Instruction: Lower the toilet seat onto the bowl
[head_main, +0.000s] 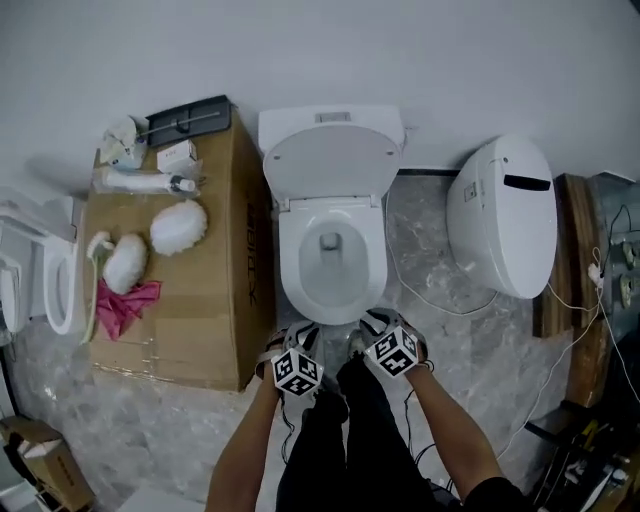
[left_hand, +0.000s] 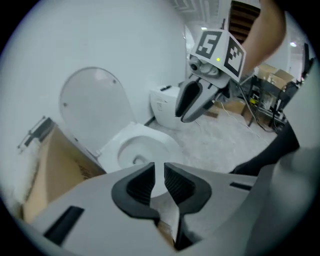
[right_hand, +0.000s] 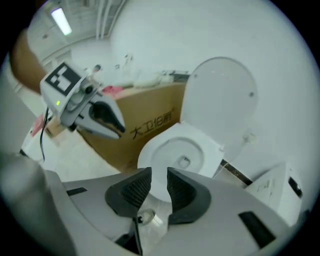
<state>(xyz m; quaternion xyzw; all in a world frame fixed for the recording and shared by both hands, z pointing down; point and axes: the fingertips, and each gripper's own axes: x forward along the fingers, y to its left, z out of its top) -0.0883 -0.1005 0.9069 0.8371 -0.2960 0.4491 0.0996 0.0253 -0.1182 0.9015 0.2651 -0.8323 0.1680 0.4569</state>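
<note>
The white toilet bowl (head_main: 332, 290) stands in front of me, its flat ring round the opening uncovered. An oval white lid (head_main: 332, 160) is raised upright against the tank; I cannot tell whether a seat ring is folded up with it. My left gripper (head_main: 300, 342) and right gripper (head_main: 378, 325) hover side by side just before the bowl's front edge, touching nothing. In the left gripper view the jaws (left_hand: 159, 174) stand a narrow gap apart, nothing between them, with the bowl (left_hand: 137, 147) and lid (left_hand: 92, 107) beyond. The right gripper's jaws (right_hand: 159, 181) are likewise slightly apart and empty.
A cardboard box (head_main: 200, 310) stands against the toilet's left side, with white puffs, a pink cloth (head_main: 125, 305) and a black tray on it. A second white toilet (head_main: 505, 215) lies to the right, and a white cable (head_main: 420, 290) runs over the marble floor. A loose seat (head_main: 60, 285) is at far left.
</note>
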